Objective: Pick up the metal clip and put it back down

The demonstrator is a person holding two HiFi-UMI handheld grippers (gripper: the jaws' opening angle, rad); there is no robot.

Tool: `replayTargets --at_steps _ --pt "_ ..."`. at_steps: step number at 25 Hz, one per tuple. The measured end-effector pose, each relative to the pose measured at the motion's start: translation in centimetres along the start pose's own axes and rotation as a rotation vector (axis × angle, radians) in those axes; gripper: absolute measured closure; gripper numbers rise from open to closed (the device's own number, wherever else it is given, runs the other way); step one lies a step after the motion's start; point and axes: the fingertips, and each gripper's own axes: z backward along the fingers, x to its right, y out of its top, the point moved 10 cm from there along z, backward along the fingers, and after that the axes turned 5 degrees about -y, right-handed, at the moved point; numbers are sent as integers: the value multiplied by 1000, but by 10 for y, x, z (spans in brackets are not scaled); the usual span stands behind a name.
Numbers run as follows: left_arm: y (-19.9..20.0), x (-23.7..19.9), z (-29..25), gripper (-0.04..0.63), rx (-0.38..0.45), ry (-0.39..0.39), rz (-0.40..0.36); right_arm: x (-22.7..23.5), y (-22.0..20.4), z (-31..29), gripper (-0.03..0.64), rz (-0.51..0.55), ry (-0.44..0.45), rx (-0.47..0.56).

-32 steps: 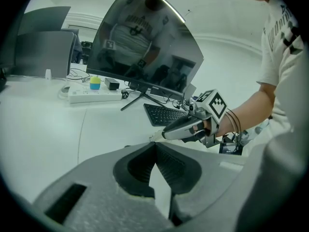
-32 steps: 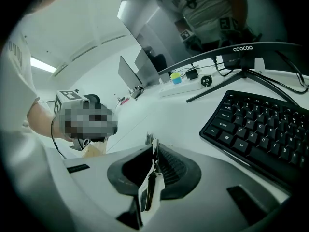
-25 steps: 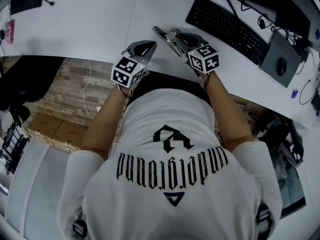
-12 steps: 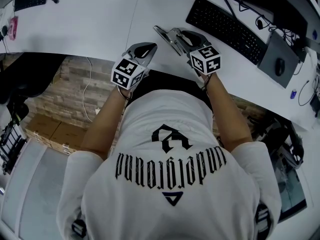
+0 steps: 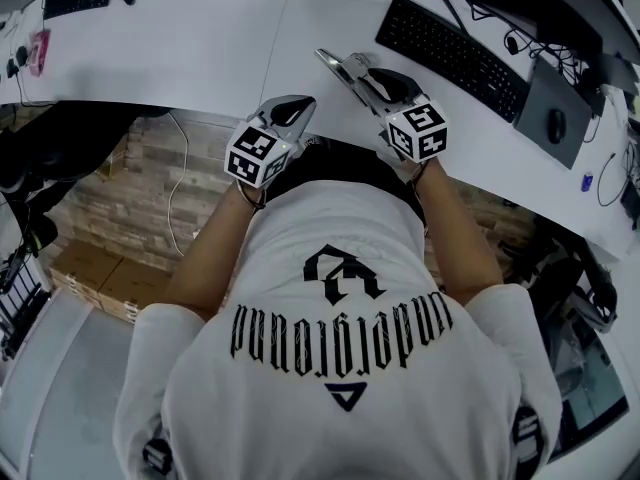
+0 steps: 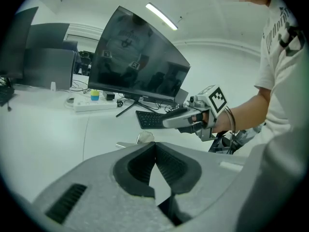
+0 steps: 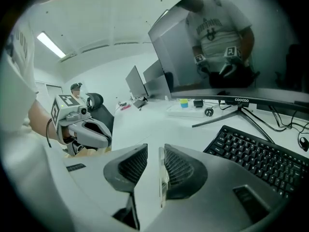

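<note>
The metal clip (image 5: 335,66) is a long shiny piece sticking out past the tips of my right gripper (image 5: 362,78), over the white table (image 5: 180,58) near its front edge. In the right gripper view the clip (image 7: 161,178) shows edge-on as a thin strip. My right gripper (image 7: 155,150) is shut on it, the strip against the right pad and a narrow slit beside the left pad. My left gripper (image 5: 298,103) hovers at the table's edge, shut and empty, its pads touching at the tips (image 6: 155,144). The left gripper view also catches the clip (image 6: 137,139) below the right gripper (image 6: 166,123).
A black keyboard (image 5: 455,53) lies to the right of the right gripper, with a mouse (image 5: 558,126) on a grey pad beyond it. A dark monitor (image 6: 140,66) and a power strip (image 6: 91,104) stand at the back. Cardboard boxes (image 5: 110,268) sit below the table's edge.
Both grippers have drifted slightly toward the person as the head view shifted. The clip stays at the right gripper's tips, and neither gripper's jaws have visibly changed.
</note>
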Motion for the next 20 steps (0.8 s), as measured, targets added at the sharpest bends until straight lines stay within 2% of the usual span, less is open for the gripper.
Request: replayTargets --at_steps 6,12,20 --pt "8 14 22 583 45 6 -40 -29 8 23 528 39 -3 63" --pt "20 34 49 583 83 9 -83 -61 25 55 558 98 -11 110" --pt "51 58 88 583 155 21 -163 -89 56 96 586 143 -13 193"
